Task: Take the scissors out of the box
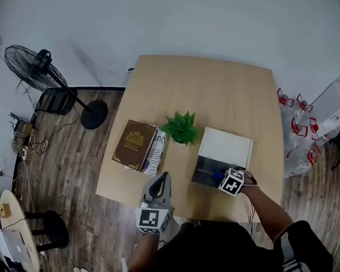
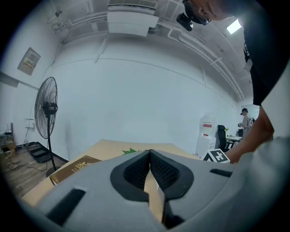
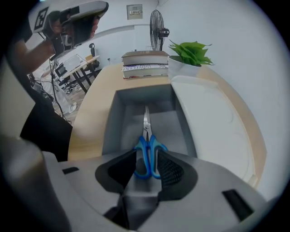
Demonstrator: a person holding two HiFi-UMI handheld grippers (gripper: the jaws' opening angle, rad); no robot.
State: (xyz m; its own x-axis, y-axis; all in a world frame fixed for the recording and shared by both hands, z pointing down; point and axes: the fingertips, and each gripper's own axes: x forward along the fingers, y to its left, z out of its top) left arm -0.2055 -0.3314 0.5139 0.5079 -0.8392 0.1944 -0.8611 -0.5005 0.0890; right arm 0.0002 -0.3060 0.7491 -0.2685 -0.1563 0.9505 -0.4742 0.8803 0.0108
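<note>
Looking into the open grey box (image 3: 113,122) in the middle of the right gripper view, saw just one thing in it: the scissors (image 3: 147,136). Lay flat on the box floor, blades pointing to the top of the frame, blue handles to the bottom. Saw the white lid (image 3: 213,122) right beside the box, on its right. Could not tell if lid and box were joined.

In the head view, found the box at the lower right of the table (image 1: 213,85). Saw only a small blue bit of the scissors there, with the rest hidden behind the right gripper (image 3: 147,166).

Saw the right gripper's fingers wide apart, one on each side of the blue handles, not squeezing them. Saw the left gripper (image 2: 149,156) with its fingers shut together on nothing, at the lower middle of the head view, well apart from the box.
</note>
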